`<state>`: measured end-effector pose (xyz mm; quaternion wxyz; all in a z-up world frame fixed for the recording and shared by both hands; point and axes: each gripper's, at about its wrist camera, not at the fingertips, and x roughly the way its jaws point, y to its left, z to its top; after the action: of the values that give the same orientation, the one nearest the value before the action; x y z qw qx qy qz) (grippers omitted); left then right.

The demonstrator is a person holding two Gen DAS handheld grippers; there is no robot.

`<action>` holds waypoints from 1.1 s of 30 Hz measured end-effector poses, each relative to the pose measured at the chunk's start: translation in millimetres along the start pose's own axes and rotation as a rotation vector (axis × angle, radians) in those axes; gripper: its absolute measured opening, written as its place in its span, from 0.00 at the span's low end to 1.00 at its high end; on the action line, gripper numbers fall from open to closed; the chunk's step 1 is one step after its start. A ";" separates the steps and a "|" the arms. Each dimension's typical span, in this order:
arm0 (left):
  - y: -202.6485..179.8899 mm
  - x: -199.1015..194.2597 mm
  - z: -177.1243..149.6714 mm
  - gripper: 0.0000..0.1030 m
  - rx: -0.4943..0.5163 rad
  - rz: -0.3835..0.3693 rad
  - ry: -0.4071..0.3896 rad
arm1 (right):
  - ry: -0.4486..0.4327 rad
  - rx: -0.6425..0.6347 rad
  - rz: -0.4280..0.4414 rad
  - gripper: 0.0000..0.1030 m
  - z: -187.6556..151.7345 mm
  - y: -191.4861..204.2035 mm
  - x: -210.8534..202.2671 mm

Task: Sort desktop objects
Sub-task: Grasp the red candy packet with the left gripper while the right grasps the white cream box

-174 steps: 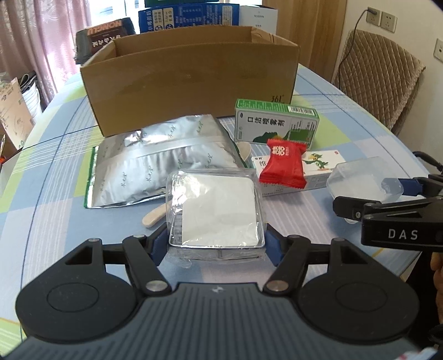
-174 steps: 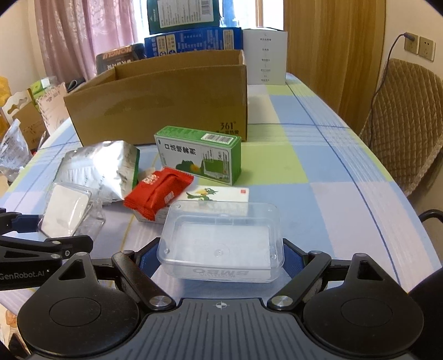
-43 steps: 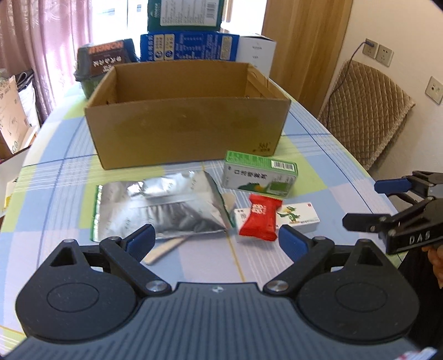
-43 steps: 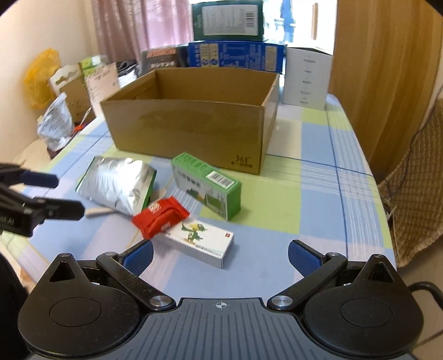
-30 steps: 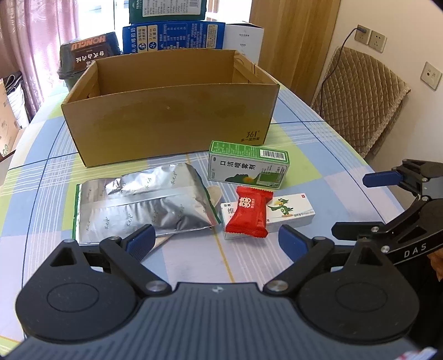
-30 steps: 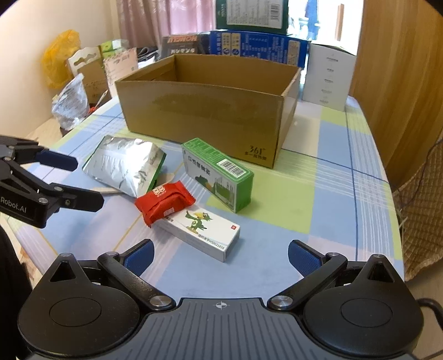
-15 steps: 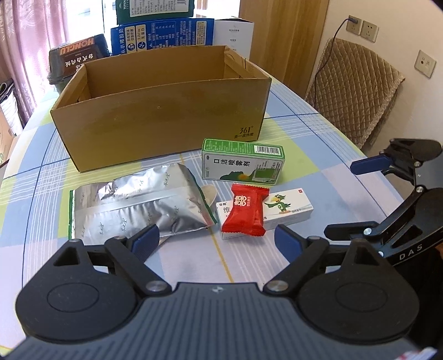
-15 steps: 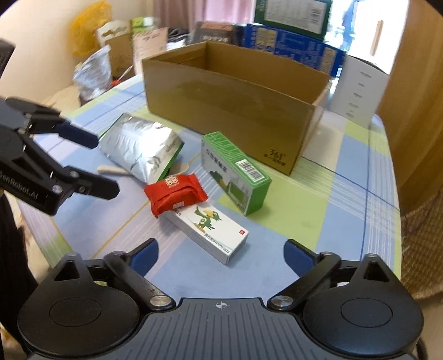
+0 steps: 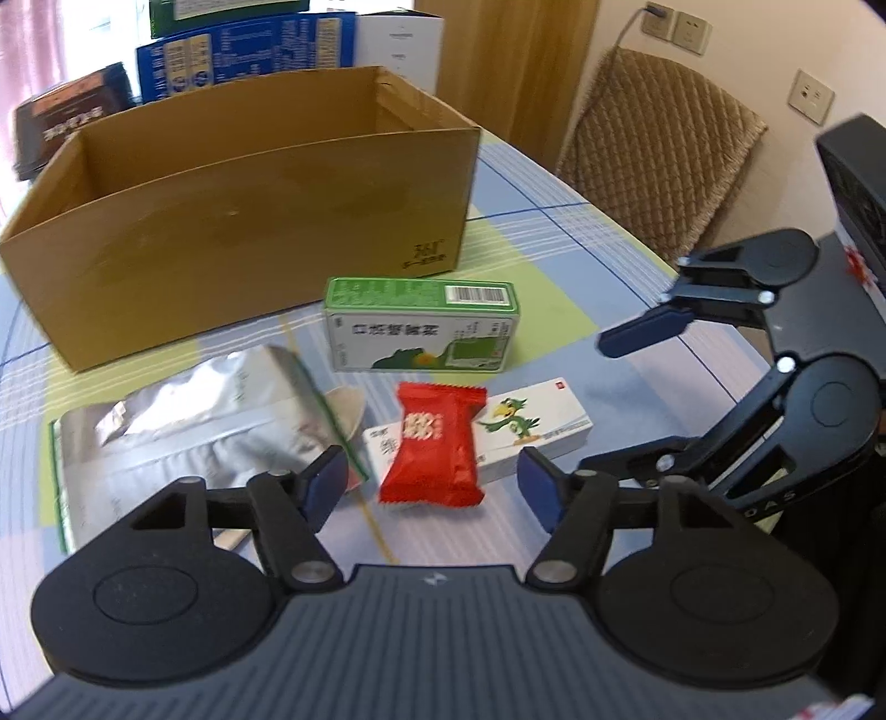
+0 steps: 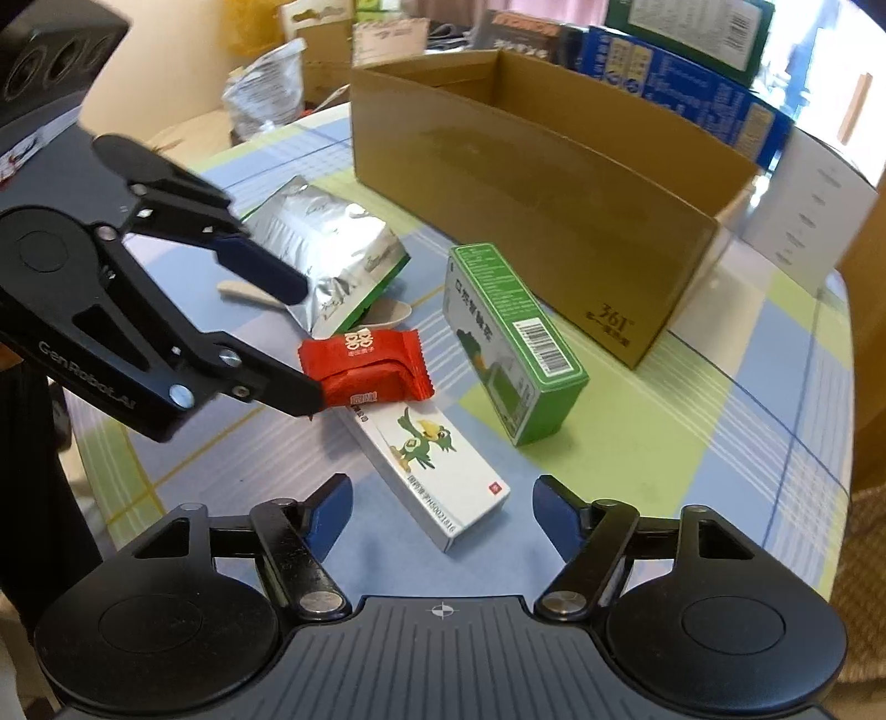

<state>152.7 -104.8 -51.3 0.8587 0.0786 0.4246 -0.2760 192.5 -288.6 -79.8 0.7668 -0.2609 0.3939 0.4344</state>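
Observation:
A red candy packet (image 9: 434, 451) lies partly on a white carton with a green parrot (image 9: 531, 432). My left gripper (image 9: 431, 487) straddles the packet; its jaws are closing and the pads stand clear of it. In the right wrist view the white carton (image 10: 432, 465) reaches between the fingers of my right gripper (image 10: 443, 512), whose jaws are closing without touching it. There the left gripper (image 10: 293, 338) comes in from the left beside the red packet (image 10: 376, 365). The right gripper (image 9: 592, 404) shows at the right in the left wrist view.
A green carton (image 9: 421, 324) stands behind the packet, with an open cardboard box (image 9: 238, 221) beyond it. A silver foil bag (image 9: 183, 432) lies left over a wooden spoon (image 9: 346, 407). Stacked boxes (image 9: 238, 39) sit at the back, a padded chair (image 9: 659, 160) right.
Both grippers have come down and closer to the red packet and white carton, and their jaws have narrowed. The clear containers they held several seconds ago are gone from view.

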 end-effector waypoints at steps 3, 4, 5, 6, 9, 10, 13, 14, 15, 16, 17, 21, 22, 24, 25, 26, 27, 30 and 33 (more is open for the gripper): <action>-3.8 11.6 5.3 0.55 0.026 -0.014 0.009 | 0.006 -0.035 0.019 0.68 1.5 -3.4 8.0; -4.6 15.3 6.9 0.53 0.032 -0.016 0.012 | 0.009 -0.042 0.027 0.68 2.0 -4.8 10.7; -5.0 19.3 8.5 0.50 0.038 -0.019 0.018 | 0.013 -0.048 0.036 0.68 2.5 -6.1 13.4; -4.9 22.3 10.0 0.47 0.041 -0.024 0.025 | 0.017 -0.053 0.044 0.68 2.8 -6.9 15.9; -4.6 30.0 12.4 0.42 0.049 -0.032 0.038 | 0.028 -0.069 0.064 0.68 3.2 -8.6 22.4; -4.5 32.2 12.6 0.41 0.049 -0.034 0.040 | 0.031 -0.073 0.067 0.68 3.1 -9.0 24.3; -5.6 37.5 12.9 0.39 0.058 -0.033 0.050 | 0.037 -0.076 0.082 0.68 3.1 -10.2 29.6; -6.3 38.9 12.5 0.39 0.065 -0.029 0.053 | 0.038 -0.078 0.088 0.68 3.4 -10.3 31.3; -6.9 39.3 11.9 0.38 0.070 -0.027 0.057 | 0.040 -0.080 0.093 0.68 4.0 -10.0 33.1; -7.6 40.3 11.3 0.37 0.073 -0.025 0.059 | 0.042 -0.084 0.096 0.68 4.7 -9.3 34.8; -7.8 40.8 10.6 0.35 0.076 -0.021 0.057 | 0.044 -0.090 0.101 0.68 5.6 -8.3 36.3; -3.0 38.8 10.3 0.27 0.058 -0.014 0.058 | 0.042 -0.103 0.112 0.68 10.7 -5.5 42.3; -1.6 38.2 9.6 0.27 0.056 -0.011 0.059 | 0.042 -0.107 0.113 0.67 12.3 -4.8 44.0; 0.4 35.6 8.0 0.27 0.065 -0.004 0.060 | 0.044 -0.118 0.117 0.64 15.4 -4.0 48.1; 1.4 33.8 7.4 0.27 0.068 -0.003 0.058 | 0.047 -0.124 0.122 0.61 17.0 -3.6 50.3; 2.4 31.6 6.9 0.27 0.069 -0.003 0.055 | 0.051 -0.127 0.128 0.58 18.6 -3.3 52.5; 3.5 29.2 6.7 0.27 0.070 -0.004 0.051 | 0.053 -0.130 0.133 0.57 20.3 -3.0 54.7; 6.0 21.8 6.5 0.27 0.068 0.002 0.039 | 0.060 -0.141 0.143 0.51 25.1 0.4 61.4; 9.3 16.4 6.1 0.27 0.060 0.007 0.031 | 0.066 -0.148 0.148 0.43 27.8 4.3 62.1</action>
<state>169.9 -105.9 -61.0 0.8503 0.1101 0.4288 -0.2844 218.7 -237.3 -116.3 0.6979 -0.3011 0.4039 0.5091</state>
